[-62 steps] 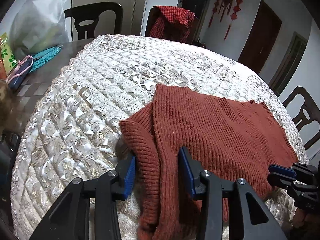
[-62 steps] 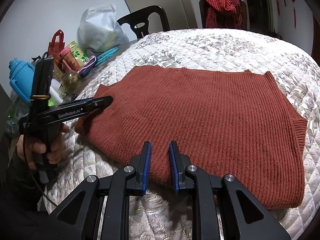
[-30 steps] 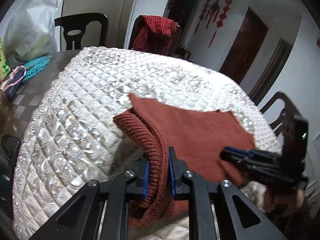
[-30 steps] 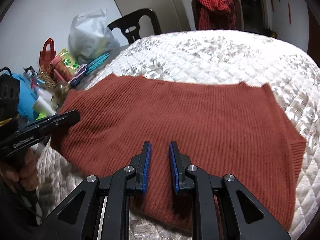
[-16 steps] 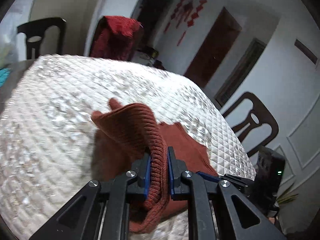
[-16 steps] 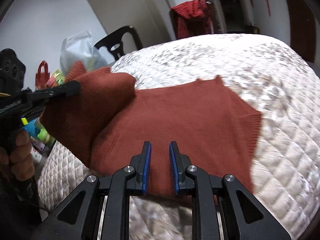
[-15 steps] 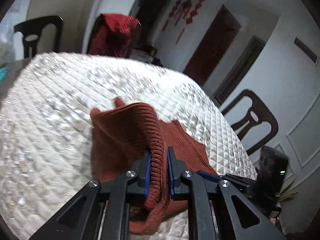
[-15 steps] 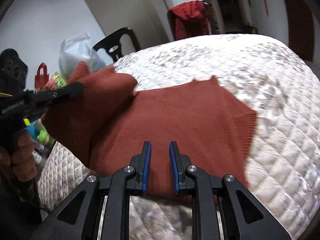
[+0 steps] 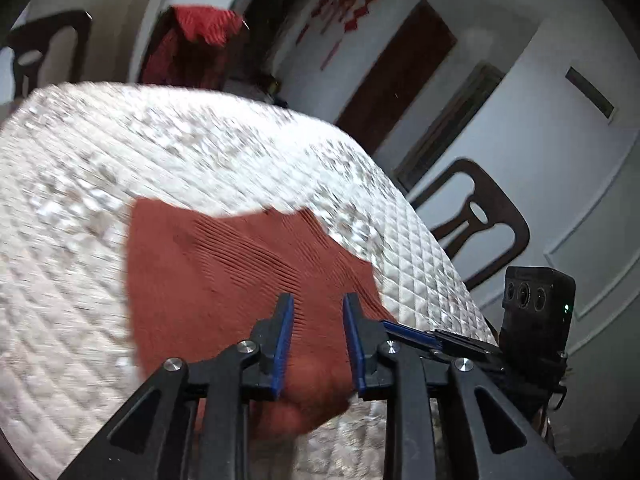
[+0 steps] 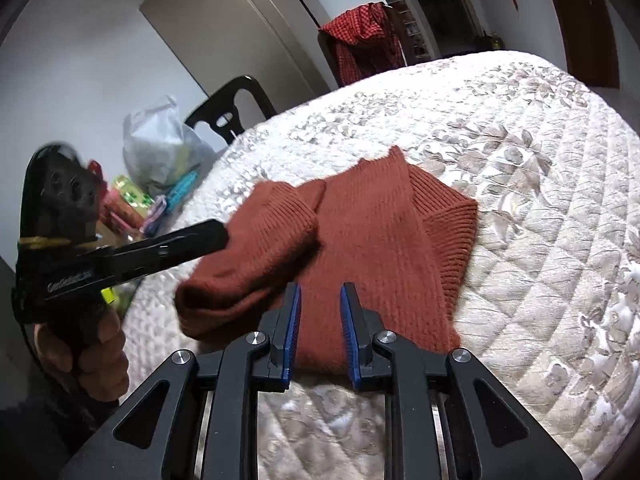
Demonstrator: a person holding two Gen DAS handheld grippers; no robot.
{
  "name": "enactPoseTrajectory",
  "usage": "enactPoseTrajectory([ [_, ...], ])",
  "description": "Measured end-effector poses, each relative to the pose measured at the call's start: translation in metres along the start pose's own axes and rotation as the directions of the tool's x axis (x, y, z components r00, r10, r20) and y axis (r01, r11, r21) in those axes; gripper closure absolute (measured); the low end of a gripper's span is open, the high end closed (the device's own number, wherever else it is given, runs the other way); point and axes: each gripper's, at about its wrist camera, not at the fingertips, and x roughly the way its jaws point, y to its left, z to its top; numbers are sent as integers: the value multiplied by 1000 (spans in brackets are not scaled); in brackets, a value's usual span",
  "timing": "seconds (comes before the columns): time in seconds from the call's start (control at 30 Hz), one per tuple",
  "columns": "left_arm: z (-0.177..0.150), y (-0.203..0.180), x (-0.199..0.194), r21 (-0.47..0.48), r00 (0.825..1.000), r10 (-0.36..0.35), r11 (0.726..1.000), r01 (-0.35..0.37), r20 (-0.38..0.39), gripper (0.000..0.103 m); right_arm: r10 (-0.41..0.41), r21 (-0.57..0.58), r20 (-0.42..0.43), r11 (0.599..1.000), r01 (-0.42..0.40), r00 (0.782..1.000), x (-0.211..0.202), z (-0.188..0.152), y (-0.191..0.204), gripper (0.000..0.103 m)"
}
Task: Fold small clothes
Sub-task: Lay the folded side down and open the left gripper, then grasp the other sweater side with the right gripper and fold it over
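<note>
While both tools are letting go, the thing to get right, I'd say, is a straight release: draw each one back along its own line so no pad drags the knit and pulls the new fold askew, then press the crease flat.

From the left wrist view, the left tool [image 9: 316, 336] has its blue pads parting, a clear gap between them, with the rust-red sweater [image 9: 224, 280] lying under and beyond the tips; the picture is blurred, and I see no cloth pinched between the pads. The sweater sits on the quilted cream cover [image 9: 100, 168] of the worktop, toward its near edge, with its far edge a soft curve. Just to the right, the right tool [image 9: 404, 330] reaches in low, touching or almost touching the sweater's right corner; I cannot tell which.

From the right wrist view, the right tool [image 10: 320, 328] is also opening, pads narrowly apart over the sweater's [image 10: 380, 248] near hem, nothing squeezed between them. The garment looks folded across itself: a ribbed layer lies flat on the right, and a rounded, puffy lump of knit bulges up on the left, not yet settled. The left tool [image 10: 216, 236], gripped by a hand [image 10: 94, 354], points at that lump, its tip right against it. The knit looks thick and springy, so I expect it to rise unless smoothed.
</note>
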Motion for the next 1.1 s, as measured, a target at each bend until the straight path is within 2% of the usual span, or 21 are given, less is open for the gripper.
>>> enactPoseTrajectory([
  [0.1,-1,17,-17,2,994,95,995,-95,46,75,91,36,-11,995,-91,996,3,2,4,65],
  [0.13,-4,24,-20,-3,992,121,993,-121,48,75,110,45,-15,993,-109,994,5,3,6,55],
  [0.17,-6,31,-21,-10,989,138,990,-137,45,75,143,63,-27,988,-141,989,9,4,8,53],
  [0.3,-22,41,-15,2,986,165,986,-165,11,75,212,135,-74,970,-201,974,26,8,9,52],
  [0.57,-43,32,-2,63,989,147,987,-146,-7,73,233,224,-187,956,-190,954,61,7,10,52],
  [0.77,-45,28,4,97,990,139,986,-138,-6,71,225,234,-197,956,-178,954,72,9,8,52],
  [0.8,-45,29,4,95,991,136,986,-134,-5,71,220,222,-193,959,-175,956,73,11,9,53],
  [0.87,-45,29,3,96,991,136,986,-135,-4,71,210,203,-197,964,-170,958,73,12,10,76],
  [0.93,-45,29,2,97,990,139,986,-138,-3,71,209,198,-199,965,-170,957,75,12,9,87],
  [1.1,-33,31,-9,70,988,149,986,-151,32,71,208,137,-155,973,-188,966,59,24,8,89],
])
